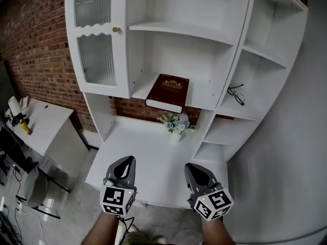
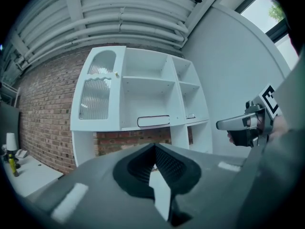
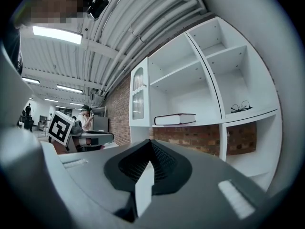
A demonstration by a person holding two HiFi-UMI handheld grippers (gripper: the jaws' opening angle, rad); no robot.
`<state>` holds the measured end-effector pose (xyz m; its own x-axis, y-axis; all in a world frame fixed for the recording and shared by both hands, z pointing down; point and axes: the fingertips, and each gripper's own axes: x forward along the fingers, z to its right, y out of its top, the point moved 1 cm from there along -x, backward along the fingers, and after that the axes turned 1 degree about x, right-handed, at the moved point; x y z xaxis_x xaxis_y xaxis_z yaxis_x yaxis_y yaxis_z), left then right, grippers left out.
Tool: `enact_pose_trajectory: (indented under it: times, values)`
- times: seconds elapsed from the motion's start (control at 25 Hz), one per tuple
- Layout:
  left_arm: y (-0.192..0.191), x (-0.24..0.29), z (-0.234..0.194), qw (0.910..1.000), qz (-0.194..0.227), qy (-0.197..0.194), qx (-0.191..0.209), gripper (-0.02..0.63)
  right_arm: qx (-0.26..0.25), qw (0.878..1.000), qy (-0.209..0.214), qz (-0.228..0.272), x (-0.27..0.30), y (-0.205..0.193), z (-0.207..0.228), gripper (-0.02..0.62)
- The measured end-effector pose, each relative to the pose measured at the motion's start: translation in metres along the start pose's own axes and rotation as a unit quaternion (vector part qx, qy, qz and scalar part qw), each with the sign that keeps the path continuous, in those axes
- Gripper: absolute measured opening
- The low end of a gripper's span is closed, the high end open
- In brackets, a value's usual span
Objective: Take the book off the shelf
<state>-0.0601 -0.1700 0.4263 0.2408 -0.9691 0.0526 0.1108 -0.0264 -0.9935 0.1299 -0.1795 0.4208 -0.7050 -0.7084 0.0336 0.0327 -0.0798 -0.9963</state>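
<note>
On the middle shelf's (image 1: 202,95) front edge, a dark red book (image 1: 167,92) lies flat, cover up, long axis prob. running front-to-back. Left tool (image 1: 125,163) and right tool (image 1: 197,169) hover level over the surface's (image 1: 145,154) near edge, both w/ jaws shut, nothing held. Book's ahead and higher, between them, right tool slightly nearer. Right gripper view shows its page side; head view only the cover.

Eyeglasses (image 1: 236,94), flowers (image 1: 176,122), brick wall (image 1: 36,34)

Maroon book (image 1: 168,92) with what looks like a gold emblem; white shelf (image 1: 204,93); red-brick wall (image 1: 36,29).
</note>
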Motion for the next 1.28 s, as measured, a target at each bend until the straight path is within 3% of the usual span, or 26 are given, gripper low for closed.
enact_pose_trajectory:
  times: [0.32,0.72,0.96,1.2,1.28]
  values:
    - [-0.007,0.027,-0.035,0.9995,-0.015,-0.026,0.009,0.0,0.007,1.0,-0.025,0.006,0.037,0.008,0.002,0.021]
    - [0.011,0.075,-0.089,0.9975,0.016,-0.066,0.018,0.0,-0.007,0.998,-0.063,0.014,0.097,0.028,-0.004,0.021]
    - [0.004,0.101,-0.1,0.9934,0.001,-0.114,0.014,0.0,-0.011,0.996,-0.091,0.017,0.119,0.041,-0.003,0.021]
    - [0.01,0.118,-0.103,0.9907,0.011,-0.135,-0.003,0.002,-0.004,0.996,-0.084,0.011,0.125,0.046,-0.004,0.024]
    - [0.015,0.128,-0.104,0.9903,0.02,-0.137,-0.009,0.026,-0.008,0.997,-0.076,0.013,0.127,0.052,-0.002,0.053]
